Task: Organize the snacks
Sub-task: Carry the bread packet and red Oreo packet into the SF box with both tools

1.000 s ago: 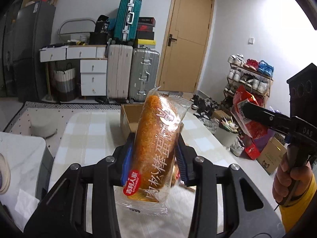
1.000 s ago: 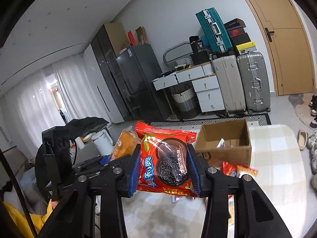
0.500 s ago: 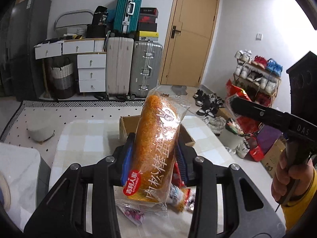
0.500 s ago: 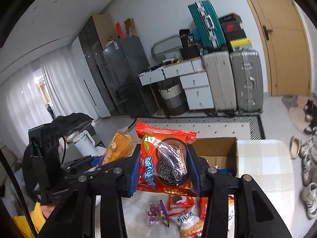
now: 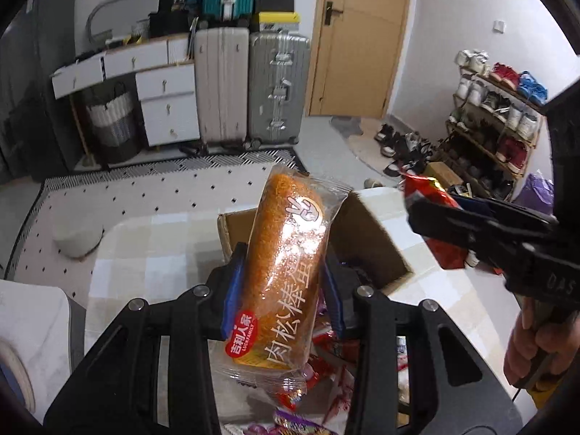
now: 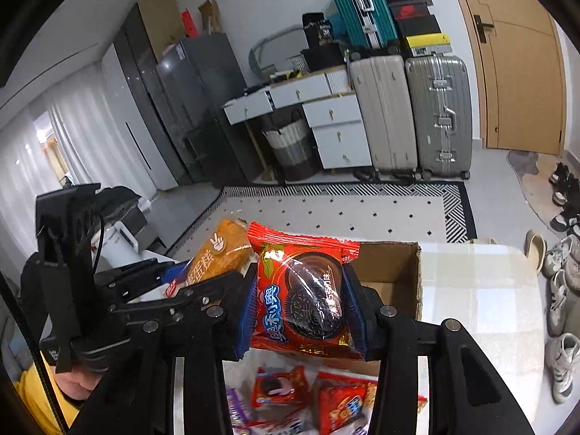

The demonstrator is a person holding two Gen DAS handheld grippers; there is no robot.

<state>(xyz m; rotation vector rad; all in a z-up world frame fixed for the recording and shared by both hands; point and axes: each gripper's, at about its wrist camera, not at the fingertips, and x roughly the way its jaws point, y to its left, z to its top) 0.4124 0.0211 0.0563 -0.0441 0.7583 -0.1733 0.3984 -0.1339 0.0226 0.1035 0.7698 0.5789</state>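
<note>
My left gripper (image 5: 282, 290) is shut on a long orange meat-floss cake roll (image 5: 286, 272) in clear wrap, held upright above the table. My right gripper (image 6: 301, 308) is shut on a red Oreo packet (image 6: 304, 297). Both hover just short of an open cardboard box (image 5: 366, 239), which also shows in the right wrist view (image 6: 395, 272). The right gripper shows at the right of the left wrist view (image 5: 482, 232) with the red packet (image 5: 427, 192). The left gripper and roll (image 6: 221, 250) show at the left of the right wrist view.
Several loose snack packets (image 6: 308, 395) lie on the checked tablecloth (image 6: 478, 290) below the grippers, also seen in the left wrist view (image 5: 326, 377). Beyond the table are suitcases (image 5: 250, 83), drawers, a door and a shoe rack (image 5: 500, 123).
Both grippers have tilted down and moved forward toward the cardboard box, each still holding its snack. The loose packets on the table have come into view.
</note>
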